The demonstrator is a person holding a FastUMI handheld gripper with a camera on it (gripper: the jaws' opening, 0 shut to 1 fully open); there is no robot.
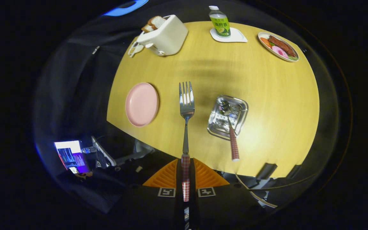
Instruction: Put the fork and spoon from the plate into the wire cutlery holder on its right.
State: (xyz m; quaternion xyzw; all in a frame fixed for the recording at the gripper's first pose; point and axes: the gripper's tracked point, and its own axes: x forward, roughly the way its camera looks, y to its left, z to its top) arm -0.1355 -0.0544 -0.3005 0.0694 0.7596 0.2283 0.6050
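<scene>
hand-held gripper hides fork handle end.

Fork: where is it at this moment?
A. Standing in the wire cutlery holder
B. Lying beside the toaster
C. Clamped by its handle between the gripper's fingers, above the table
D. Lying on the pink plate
C. The fork has its checked handle pinched between both fingers of the gripper, tines pointing forward between the bare pink plate and the wire cutlery holder, where the spoon already sits.
</scene>
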